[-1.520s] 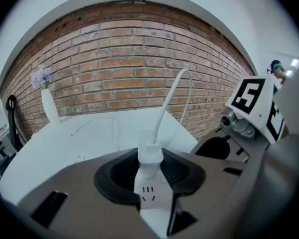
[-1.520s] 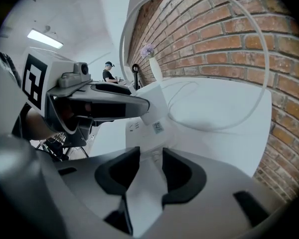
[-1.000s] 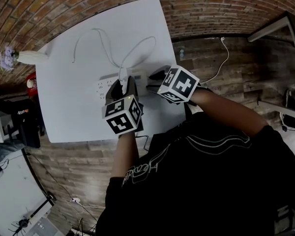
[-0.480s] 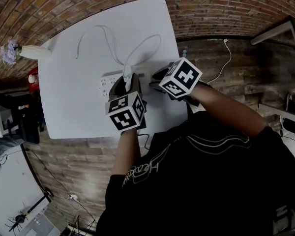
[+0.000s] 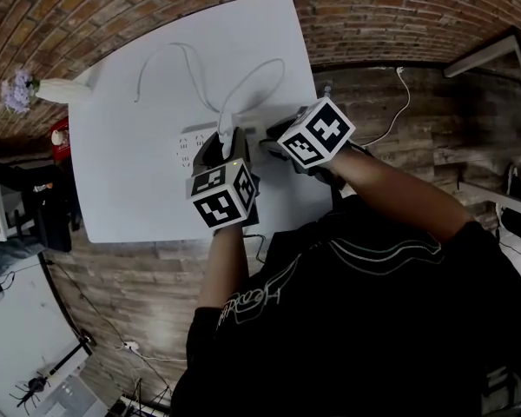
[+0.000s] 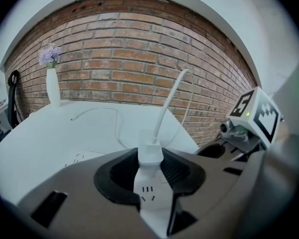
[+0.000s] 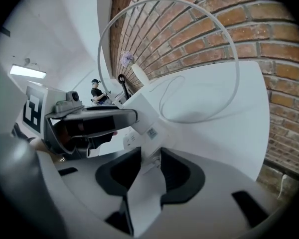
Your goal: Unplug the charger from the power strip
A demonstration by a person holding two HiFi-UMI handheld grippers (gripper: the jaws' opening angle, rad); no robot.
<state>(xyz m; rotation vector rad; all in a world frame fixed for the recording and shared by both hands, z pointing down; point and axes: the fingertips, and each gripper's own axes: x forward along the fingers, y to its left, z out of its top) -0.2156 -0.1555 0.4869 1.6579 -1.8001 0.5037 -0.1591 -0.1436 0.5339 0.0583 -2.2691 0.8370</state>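
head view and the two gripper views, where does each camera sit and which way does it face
Head view: on the person's head, looking down at the table; both forearms, left gripper and right gripper show.
Left gripper view: on the left gripper, facing the brick wall along jaws closed on the charger; the right gripper shows at right.
Right gripper view: on the right gripper, facing across the table; its jaws have just been closing on the power strip; left gripper shows at left.
Shared: both gripper views show the vase.

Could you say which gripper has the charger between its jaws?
The left gripper: it grips the white charger. The right gripper, jaws just closing, holds the power strip.
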